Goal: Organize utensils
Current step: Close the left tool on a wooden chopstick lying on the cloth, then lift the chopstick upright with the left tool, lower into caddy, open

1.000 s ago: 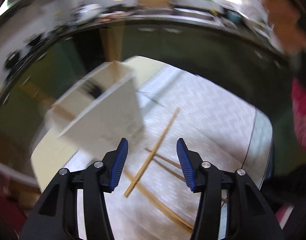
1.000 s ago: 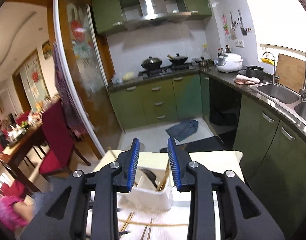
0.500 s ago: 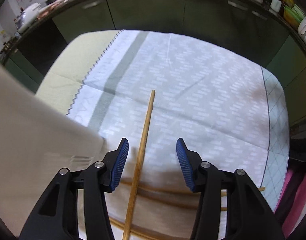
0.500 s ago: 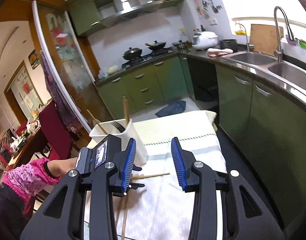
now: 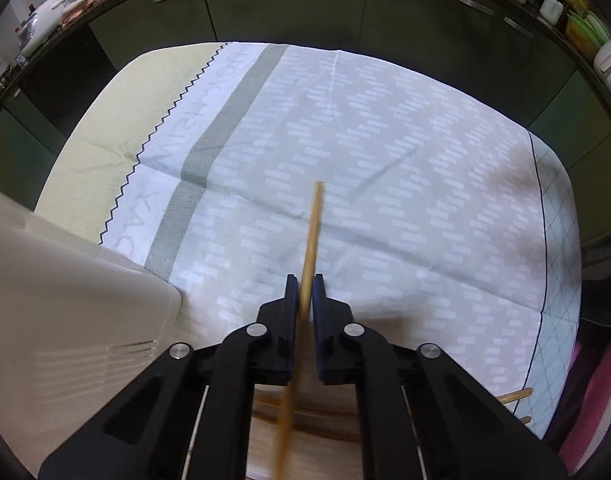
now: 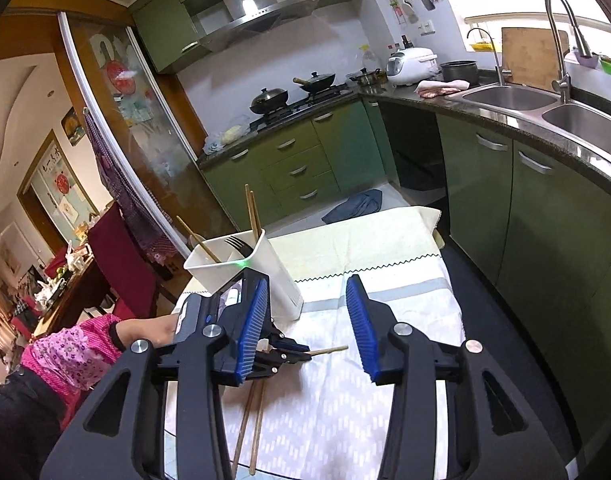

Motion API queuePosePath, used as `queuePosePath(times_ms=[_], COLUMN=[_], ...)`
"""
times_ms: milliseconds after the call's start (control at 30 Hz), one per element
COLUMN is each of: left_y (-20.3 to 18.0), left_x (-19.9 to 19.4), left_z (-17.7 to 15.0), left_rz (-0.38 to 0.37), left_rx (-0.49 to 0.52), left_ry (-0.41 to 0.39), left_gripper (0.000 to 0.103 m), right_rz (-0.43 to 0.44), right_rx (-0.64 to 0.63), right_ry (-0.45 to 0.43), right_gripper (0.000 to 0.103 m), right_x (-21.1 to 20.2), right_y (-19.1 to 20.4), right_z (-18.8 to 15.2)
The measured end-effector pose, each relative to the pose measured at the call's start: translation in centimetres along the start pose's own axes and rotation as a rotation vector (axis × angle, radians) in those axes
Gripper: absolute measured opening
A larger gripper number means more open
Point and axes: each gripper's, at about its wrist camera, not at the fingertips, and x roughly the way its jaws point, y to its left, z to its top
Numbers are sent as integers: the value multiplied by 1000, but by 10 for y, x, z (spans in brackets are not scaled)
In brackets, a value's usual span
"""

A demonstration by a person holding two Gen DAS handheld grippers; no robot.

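Chopsticks and a fork point(image 6: 238, 245) already stand in the white holder point(image 6: 265, 276); the left gripper point(image 5: 304, 292) is clamped on one chopstick point(image 5: 311, 232) above the cloth point(image 5: 385, 160). Loose chopsticks point(image 6: 251, 428) remain beside it; the right gripper point(image 6: 305, 328) is opening, nothing between its pads.

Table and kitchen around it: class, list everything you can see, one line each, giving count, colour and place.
chopstick: one, tan, clamped in the left gripper.
loose chopsticks: at least three, tan, on the cloth near the front edge.
utensil holder: one, white, back left of the table, with chopsticks and a fork in it.
cloth: one, white patterned, covering the table.
woks: two, black, on the stove.
rice cooker: one, white, on the counter.
sink: double, steel.
left gripper: black, shut on the chopstick.
right gripper: blue pads, opening, nothing between them.
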Motion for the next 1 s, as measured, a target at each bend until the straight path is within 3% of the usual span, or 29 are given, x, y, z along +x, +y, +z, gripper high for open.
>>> queuePosePath(times_ms=[567,1000], left_y=[-31,-46], left_x=[-144,-225], left_z=[-41,-74], left_rz=[128,222], left_rx=[-101,-208], left_ry=[-269,-397], left_gripper=[6,6], right_rz=[40,76], right_rx=[-47,-72], right_ry=[-18,-8], right_gripper=[42,42], right_x=[-25,-40], right_y=[33,46], right_z=[-8,-26])
